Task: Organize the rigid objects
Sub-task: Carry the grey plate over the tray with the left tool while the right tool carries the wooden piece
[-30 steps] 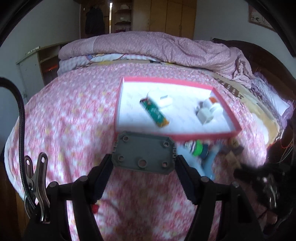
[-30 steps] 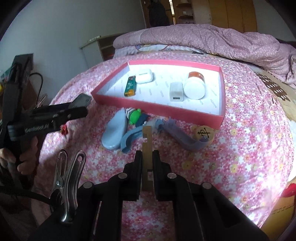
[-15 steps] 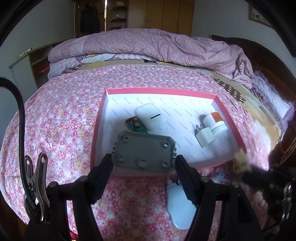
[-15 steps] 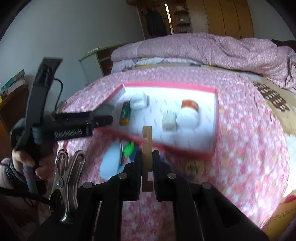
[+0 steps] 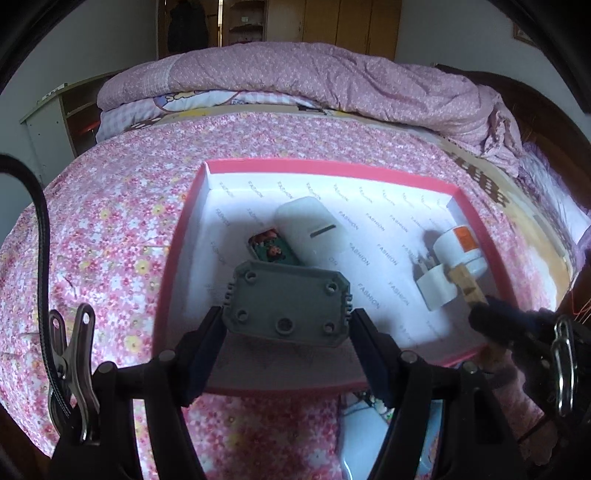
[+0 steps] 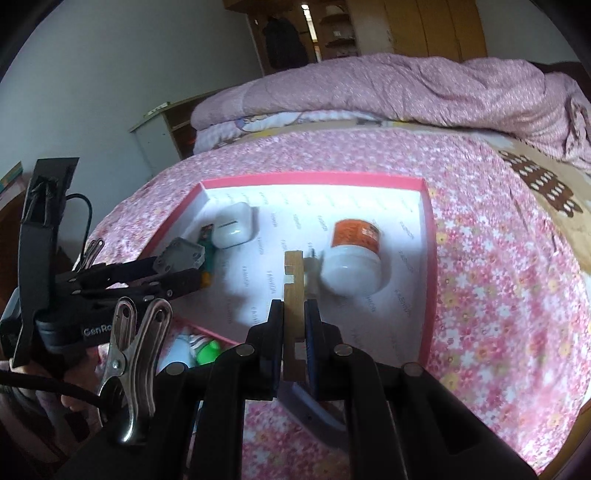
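Both grippers hang over the red-rimmed box (image 5: 476,218) lying on the bed (image 5: 110,229). The left gripper (image 5: 288,332) has its fingers clamped on the two ends of a flat grey plate (image 5: 286,302), held over the near left part of the box. The right gripper (image 6: 294,325) has its fingers pinched on a notched wooden piece (image 6: 294,288), standing on edge, above the middle of the box.

The step in hand looks like setting both pieces down inside. To do it well, I would lower the grey plate onto the bare white floor near the front wall, short of the green lighter (image 5: 271,251) and the white earbud case (image 5: 308,229) just beyond it. The wooden piece sits very close to the white plug (image 5: 437,288) and the orange-labelled bottle (image 6: 354,254) lying on its side; it wants a shift towards the open floor left of them before release, or it may knock the bottle rolling. Open the fingers only when each piece is low, since the box floor is stiff and the mattress beneath gives.

The bed wears a pink flowered sheet, with a folded pink quilt (image 5: 314,88) at the far end. More small things wait outside the box's near wall, a green-capped one (image 6: 207,350) among them. Wooden wardrobes (image 5: 351,26) stand beyond.
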A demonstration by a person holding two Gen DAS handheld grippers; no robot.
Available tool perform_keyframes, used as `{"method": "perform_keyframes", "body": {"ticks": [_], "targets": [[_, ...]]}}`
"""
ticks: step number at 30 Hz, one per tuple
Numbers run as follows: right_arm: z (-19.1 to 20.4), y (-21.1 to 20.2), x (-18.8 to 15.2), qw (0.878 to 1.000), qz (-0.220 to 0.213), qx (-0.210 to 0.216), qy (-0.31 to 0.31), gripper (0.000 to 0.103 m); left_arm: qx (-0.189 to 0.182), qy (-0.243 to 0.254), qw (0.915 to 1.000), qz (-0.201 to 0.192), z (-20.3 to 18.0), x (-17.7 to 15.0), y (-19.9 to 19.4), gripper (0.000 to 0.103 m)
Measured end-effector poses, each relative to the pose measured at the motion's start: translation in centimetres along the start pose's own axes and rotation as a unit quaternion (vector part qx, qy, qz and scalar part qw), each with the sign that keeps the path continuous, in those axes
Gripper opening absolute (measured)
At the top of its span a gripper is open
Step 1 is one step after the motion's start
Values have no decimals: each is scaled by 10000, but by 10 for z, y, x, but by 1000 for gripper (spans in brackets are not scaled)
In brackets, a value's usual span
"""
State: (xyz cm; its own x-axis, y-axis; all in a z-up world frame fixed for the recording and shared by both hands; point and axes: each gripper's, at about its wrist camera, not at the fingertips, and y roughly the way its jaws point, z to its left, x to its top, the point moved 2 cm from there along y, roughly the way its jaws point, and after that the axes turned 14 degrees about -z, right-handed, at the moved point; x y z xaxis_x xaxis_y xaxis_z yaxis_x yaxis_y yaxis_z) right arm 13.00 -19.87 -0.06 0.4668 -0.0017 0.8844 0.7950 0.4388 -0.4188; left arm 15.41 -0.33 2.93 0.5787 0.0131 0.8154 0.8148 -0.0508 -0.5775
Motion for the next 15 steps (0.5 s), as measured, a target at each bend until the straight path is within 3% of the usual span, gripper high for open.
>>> {"method": "perform_keyframes", "body": {"ticks": [15], "targets": [[-13, 18, -3, 9996, 3, -200, 223, 12, 112, 89, 9998, -101, -2, -1, 13, 72]]}}
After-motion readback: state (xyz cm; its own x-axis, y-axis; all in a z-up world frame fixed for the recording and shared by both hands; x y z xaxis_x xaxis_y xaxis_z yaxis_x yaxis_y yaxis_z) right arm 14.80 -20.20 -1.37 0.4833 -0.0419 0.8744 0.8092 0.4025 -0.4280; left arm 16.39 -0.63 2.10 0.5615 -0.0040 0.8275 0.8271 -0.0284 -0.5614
